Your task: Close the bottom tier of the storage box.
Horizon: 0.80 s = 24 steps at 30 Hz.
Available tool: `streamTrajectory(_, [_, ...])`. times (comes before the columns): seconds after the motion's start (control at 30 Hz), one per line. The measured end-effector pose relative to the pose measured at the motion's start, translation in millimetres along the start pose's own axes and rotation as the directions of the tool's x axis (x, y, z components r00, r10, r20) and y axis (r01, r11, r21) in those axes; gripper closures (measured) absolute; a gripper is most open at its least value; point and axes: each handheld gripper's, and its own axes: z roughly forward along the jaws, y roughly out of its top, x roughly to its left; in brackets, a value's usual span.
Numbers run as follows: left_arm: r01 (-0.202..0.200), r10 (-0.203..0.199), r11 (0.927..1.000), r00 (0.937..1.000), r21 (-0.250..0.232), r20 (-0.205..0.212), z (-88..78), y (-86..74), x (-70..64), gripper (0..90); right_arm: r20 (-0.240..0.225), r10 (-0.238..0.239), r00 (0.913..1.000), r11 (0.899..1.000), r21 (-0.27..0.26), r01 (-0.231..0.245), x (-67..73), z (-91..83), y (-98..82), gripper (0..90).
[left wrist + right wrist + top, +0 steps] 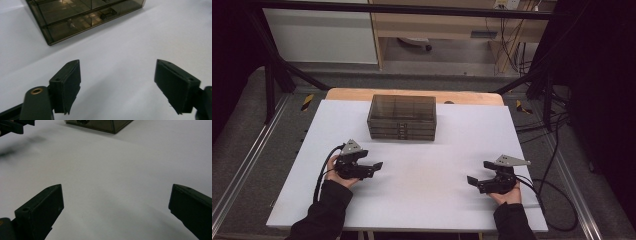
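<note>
A smoky, see-through drawer box [402, 117] stands at the back middle of the white board [427, 200]. Its front drawers face me. My left gripper [373, 169] hovers over the board at the left, in front of the box, with its jaws apart and nothing between them. In the left gripper view the open left gripper [117, 77] looks at bare board, with the box [82, 17] ahead. My right gripper [480, 172] sits at the right, open and empty. The right gripper view has its jaws [116, 205] wide over the board, with a corner of the box [100, 125] at the top.
The white board lies on a wooden table [412, 95] inside a black frame. Black cables [557, 200] trail off the right side. The other gripper [12, 126] appears at the top left of the right gripper view. Cabinets stand beyond the table.
</note>
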Motion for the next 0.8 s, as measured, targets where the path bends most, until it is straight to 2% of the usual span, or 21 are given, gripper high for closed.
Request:
streamTrajectory(0.33, [0.0, 0.0, 1.0, 0.9992, -0.005, -0.04, -19.8, -19.6, 6.7, 9.7, -0.001, -0.002, 1.0, 1.0, -0.001, 0.002, 0.0, -0.2, 0.0, 0.5])
streamTrajectory(0.5, [-0.016, 0.016, 0.9999, 0.9981, 0.006, -0.059, -29.9, -31.7, 10.7, 9.4, -0.003, -0.002, 1.0, 1.0, 0.002, 0.002, 0.2, 0.1, -0.2, 0.5])
streamTrajectory(0.8, [-0.003, 0.003, 1.0, 0.9967, 0.003, -0.081, -38.4, -41.0, 17.2, 8.7, -0.006, -0.001, 1.0, 1.0, 0.008, 0.001, 0.5, 0.6, -0.5, 0.6])
